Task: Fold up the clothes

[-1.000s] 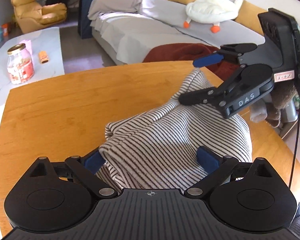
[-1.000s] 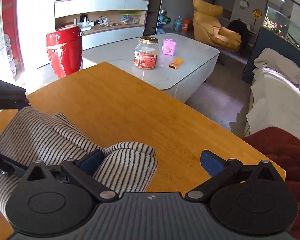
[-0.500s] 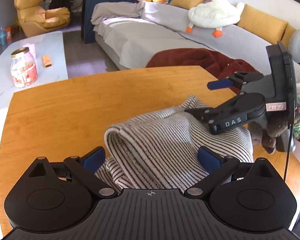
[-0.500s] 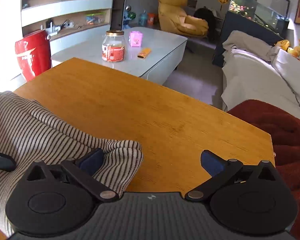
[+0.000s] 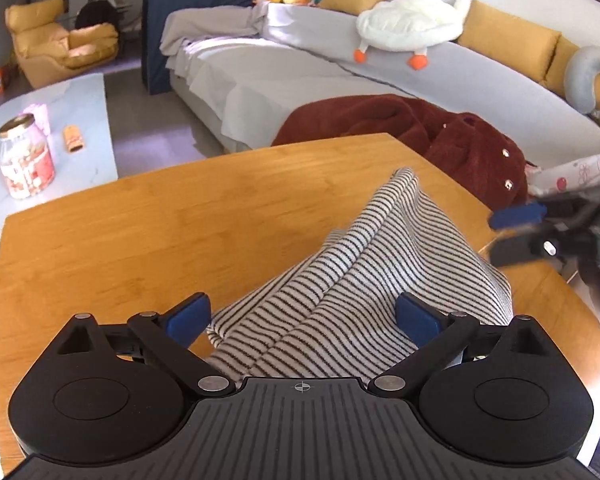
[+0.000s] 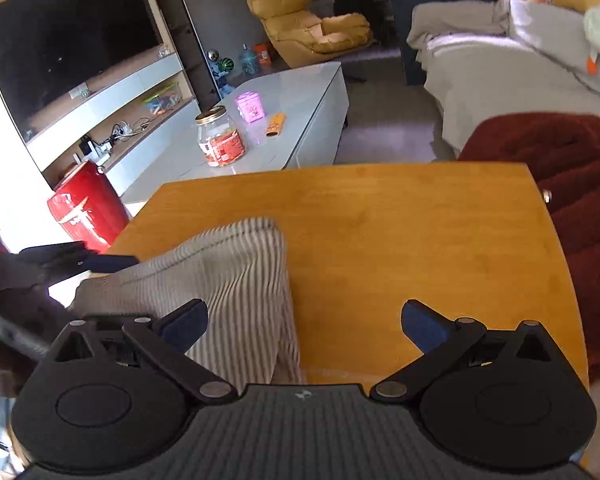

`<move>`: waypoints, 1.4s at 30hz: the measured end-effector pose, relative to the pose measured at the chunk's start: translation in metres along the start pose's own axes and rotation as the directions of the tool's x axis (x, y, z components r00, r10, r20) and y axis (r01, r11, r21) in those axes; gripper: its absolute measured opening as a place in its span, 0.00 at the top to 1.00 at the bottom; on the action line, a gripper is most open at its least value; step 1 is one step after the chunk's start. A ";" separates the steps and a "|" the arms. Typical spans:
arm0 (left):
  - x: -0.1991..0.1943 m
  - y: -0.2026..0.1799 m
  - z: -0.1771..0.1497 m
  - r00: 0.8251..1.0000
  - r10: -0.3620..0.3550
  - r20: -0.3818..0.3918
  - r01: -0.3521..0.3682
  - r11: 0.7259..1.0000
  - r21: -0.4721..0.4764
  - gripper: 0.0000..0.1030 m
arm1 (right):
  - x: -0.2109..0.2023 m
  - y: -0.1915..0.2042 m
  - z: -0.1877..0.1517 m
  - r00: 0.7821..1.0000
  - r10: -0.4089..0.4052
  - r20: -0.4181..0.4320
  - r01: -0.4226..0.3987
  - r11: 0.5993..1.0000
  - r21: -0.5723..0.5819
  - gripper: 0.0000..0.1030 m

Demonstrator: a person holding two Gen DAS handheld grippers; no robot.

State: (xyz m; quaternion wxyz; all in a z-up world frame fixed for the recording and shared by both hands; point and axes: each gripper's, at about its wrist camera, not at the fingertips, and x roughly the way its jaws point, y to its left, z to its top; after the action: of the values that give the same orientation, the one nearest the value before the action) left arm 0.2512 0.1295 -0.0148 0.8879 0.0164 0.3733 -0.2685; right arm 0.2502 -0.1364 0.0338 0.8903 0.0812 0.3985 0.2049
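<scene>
A black-and-white striped garment [image 5: 364,280] lies bunched on the wooden table [image 5: 140,248], one folded point reaching toward the far edge. My left gripper [image 5: 304,318] hovers open over the garment's near end, its blue pads on either side of the cloth, apart from it. In the right wrist view the same garment [image 6: 236,276] lies left of centre, and my right gripper [image 6: 304,322] stands open above its edge and bare wood. The right gripper [image 5: 512,236] shows blurred at the table's right edge. The left gripper [image 6: 112,262] shows at the far left.
A dark red fleece coat [image 5: 440,140] hangs off the table's far right corner against a grey sofa [image 5: 300,76] with a plush goose [image 5: 408,24]. A low white table [image 6: 276,120] carries a jar [image 6: 220,140]. A red appliance [image 6: 84,212] stands on the floor.
The right gripper has drawn back off the garment to the table's right edge. The striped cloth has dropped flatter, with a point stretched toward the far side. Both grippers stay open.
</scene>
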 end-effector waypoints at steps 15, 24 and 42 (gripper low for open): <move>0.005 0.030 -0.022 0.996 -0.076 -0.042 0.066 0.977 -0.204 0.00 | 0.054 -0.007 -0.044 0.901 0.398 -0.173 -0.294 0.853 0.431 0.32; -0.006 0.008 -0.039 0.997 -0.070 -0.017 0.063 0.958 -0.280 0.01 | 0.068 0.001 0.001 0.965 0.241 -0.105 -0.216 0.955 0.203 0.33; -0.008 -0.070 -0.048 0.996 -0.071 -0.049 0.064 0.990 -0.125 0.01 | 0.043 0.021 0.023 0.995 -0.010 0.099 0.032 0.974 -0.223 0.00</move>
State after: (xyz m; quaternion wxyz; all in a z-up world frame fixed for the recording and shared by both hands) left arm 0.1807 0.0840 -0.0325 0.8673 -0.0440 0.4131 -0.2744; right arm 0.2869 -0.0985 0.0271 0.9142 -0.0140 0.3299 0.2348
